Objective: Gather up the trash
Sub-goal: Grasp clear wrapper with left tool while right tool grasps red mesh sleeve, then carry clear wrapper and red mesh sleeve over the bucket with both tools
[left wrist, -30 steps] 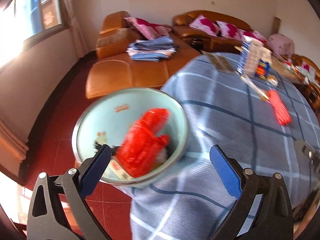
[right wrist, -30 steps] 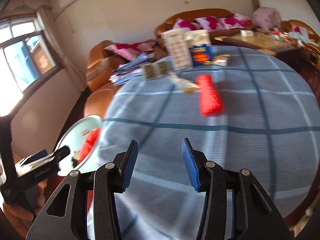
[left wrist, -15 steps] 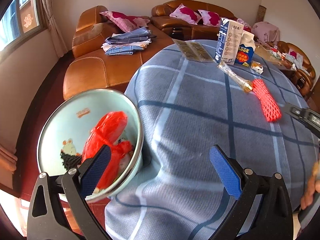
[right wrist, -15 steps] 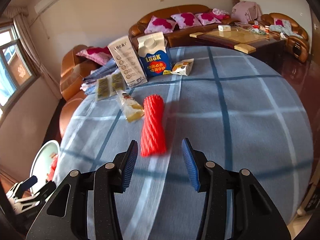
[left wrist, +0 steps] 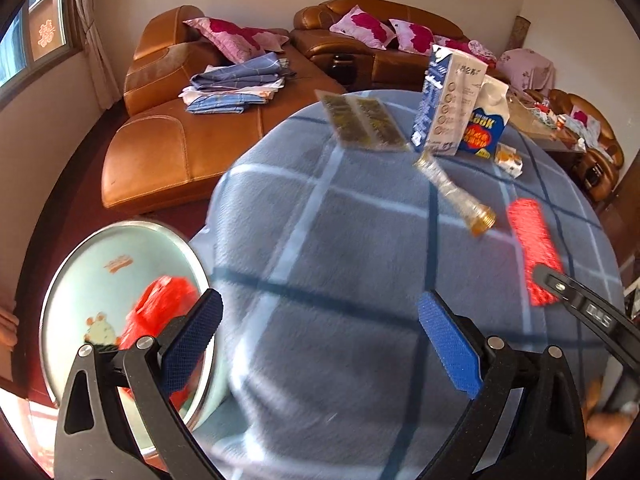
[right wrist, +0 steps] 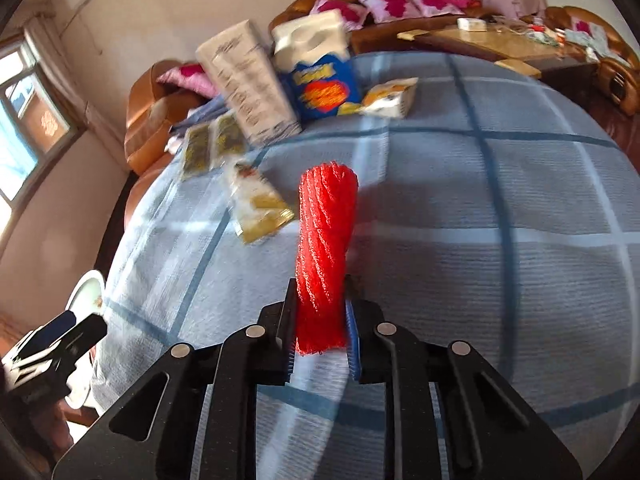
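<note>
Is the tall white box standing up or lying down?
Standing up. The box stands on end on the table, taller than the carton beside it.

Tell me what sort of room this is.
Most likely a home living room: brown leather sofas with pink pillows, a checked-cloth table strewn with cartons, folded laundry on the chaise.

Your right hand-held gripper [right wrist: 320, 320] covers the near end of the red foam net [right wrist: 326, 240], so you cannot see how far the net reaches between the pads. At twelve o'clock the tall carton [right wrist: 250, 84] and the blue carton [right wrist: 320, 76] are smeared; their print is unreadable. In the left wrist view your left hand-held gripper [left wrist: 320, 344] hides part of the red bag [left wrist: 160, 312] in the basin [left wrist: 80, 260] at eight o'clock, and the surface [left wrist: 340, 380] below is blurred.
</note>
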### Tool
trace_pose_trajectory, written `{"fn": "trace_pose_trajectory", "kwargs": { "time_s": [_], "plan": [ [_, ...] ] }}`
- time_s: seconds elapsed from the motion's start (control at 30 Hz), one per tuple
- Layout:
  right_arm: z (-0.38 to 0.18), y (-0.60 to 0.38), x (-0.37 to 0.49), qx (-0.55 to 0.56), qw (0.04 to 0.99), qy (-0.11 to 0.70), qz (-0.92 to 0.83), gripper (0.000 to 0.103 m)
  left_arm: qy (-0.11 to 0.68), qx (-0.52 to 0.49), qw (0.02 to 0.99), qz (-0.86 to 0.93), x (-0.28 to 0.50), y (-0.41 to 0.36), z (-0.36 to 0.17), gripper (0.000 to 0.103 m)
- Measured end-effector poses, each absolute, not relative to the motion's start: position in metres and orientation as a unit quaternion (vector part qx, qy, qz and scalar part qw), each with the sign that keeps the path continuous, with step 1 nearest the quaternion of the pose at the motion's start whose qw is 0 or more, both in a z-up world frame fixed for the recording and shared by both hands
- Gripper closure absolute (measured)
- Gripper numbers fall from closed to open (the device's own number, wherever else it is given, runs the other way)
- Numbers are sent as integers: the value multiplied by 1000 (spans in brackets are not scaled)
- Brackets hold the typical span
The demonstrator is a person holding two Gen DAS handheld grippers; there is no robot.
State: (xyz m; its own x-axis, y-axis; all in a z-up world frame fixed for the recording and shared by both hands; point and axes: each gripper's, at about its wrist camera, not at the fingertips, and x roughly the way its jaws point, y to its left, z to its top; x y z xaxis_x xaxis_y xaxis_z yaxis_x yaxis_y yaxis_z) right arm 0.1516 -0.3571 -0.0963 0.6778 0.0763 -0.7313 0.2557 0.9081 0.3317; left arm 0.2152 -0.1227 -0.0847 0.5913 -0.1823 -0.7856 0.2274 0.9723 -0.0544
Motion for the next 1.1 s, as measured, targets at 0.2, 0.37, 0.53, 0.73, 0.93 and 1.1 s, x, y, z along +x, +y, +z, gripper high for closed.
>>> {"fn": "trace_pose_trajectory", "kwargs": {
  "time_s": [0.2,0.37,0.53,0.73,0.93,1.1],
  "plan": [
    [-75,-408,138,160,913,351,-134,83,435,31,890,-132,240,-172,-84,9],
    [-83,-457,140,155,904,360,-170,82,434,20,890,-136,265,-218,-86,12],
    [-94,-484,139,184,897,366,-168,82,460,-9,879,-128,293,-255,-103,25],
    [-97,-490,138,206,895,367,-148,82,462,22,877,-130,289,-277,-114,51],
    [-91,-477,130,217,897,360,-137,82,470,6,869,-154,282,-259,-104,81],
    [-77,-454,111,228,903,344,-121,82,442,18,881,-168,257,-236,-87,81]
  ]
}}
